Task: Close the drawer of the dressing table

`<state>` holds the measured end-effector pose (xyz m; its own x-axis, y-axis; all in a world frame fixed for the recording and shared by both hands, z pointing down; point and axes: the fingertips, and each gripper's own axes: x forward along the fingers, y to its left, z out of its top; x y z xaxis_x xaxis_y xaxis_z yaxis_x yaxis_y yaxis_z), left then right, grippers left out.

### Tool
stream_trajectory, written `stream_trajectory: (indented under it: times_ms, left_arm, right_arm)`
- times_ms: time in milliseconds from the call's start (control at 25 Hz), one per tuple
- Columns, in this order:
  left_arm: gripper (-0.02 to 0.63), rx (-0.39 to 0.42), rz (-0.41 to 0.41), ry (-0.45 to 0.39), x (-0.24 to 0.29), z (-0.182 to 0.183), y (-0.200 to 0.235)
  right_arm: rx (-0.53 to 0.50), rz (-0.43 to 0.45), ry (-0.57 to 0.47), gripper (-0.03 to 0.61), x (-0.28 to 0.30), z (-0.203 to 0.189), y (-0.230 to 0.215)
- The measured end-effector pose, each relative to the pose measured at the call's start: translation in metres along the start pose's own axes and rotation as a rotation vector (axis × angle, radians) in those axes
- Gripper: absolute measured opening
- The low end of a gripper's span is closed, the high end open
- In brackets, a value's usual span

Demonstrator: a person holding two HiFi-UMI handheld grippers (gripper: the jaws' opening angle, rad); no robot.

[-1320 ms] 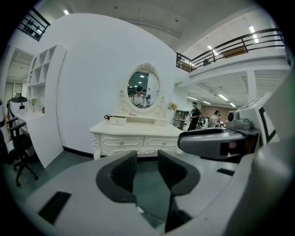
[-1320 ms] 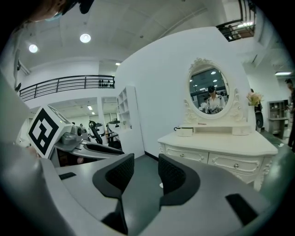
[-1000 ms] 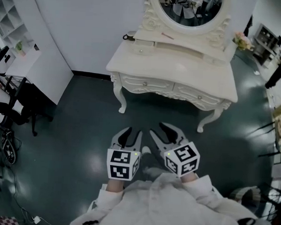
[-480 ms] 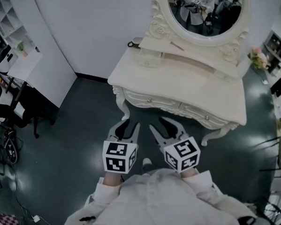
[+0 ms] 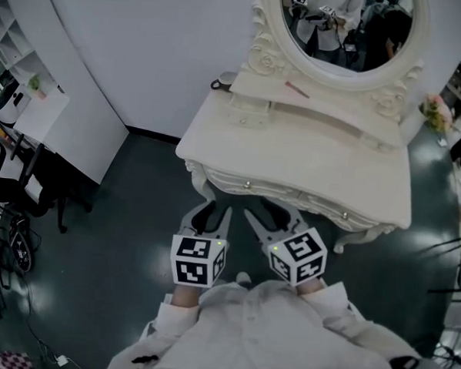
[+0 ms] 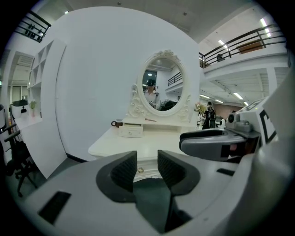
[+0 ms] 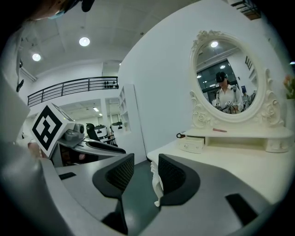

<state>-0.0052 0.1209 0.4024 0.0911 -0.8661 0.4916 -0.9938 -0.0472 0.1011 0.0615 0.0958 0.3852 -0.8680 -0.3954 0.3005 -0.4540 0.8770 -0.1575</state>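
The cream dressing table [image 5: 309,157] with its oval mirror [image 5: 343,28] fills the upper middle of the head view. On its raised shelf, at the left end, a small drawer [image 5: 250,106] [image 6: 130,131] [image 7: 191,144] juts out a little from the shelf front. My left gripper [image 5: 214,212] [image 6: 147,159] and right gripper [image 5: 271,214] [image 7: 146,163] hang side by side just before the table's front edge, below the tabletop. Both stand open with nothing between the pads. The left points at the front apron and one of its knobs [image 6: 140,170]; the right points past the table's left leg [image 7: 157,184].
A dark mug-like thing [image 5: 224,83] sits by the shelf's left end, a pink pen [image 5: 297,88] on the shelf. Pink flowers [image 5: 434,113] stand at the right. White shelving [image 5: 42,108] and black chairs [image 5: 15,184] line the left. The floor is dark green.
Both grippers and the head have moved forward to the dressing table; its front edge now lies just above the fingertips. The jaws' opening is unchanged.
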Motion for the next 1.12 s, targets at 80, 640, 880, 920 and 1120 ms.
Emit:
stream_trajectory:
  times_ms: [80,640,880,920,1120]
  left_arm:
    - [0.12,0.002,0.0,0.013,0.004,-0.001,0.001]
    - [0.12,0.056,-0.1,0.053,0.055,0.013,0.021]
    - [0.121,0.083,-0.169,0.037,0.096,0.045,0.046]
    - [0.12,0.088,-0.181,0.041,0.104,0.049,0.052]
    - [0.12,0.107,-0.219,0.063,0.141,0.074,0.087]
  right_arm:
    - [0.014,-0.003,0.006,0.14,0.002,-0.003,-0.003]
    - [0.095,-0.131,-0.004,0.14,0.026,-0.008,-0.047]
    - [0.089,-0.206,0.01,0.14,0.065,0.009,-0.078]
    - [0.089,-0.212,0.012,0.14,0.074,0.013,-0.082]
    - [0.098,-0.264,0.017,0.14,0.115,0.03,-0.104]
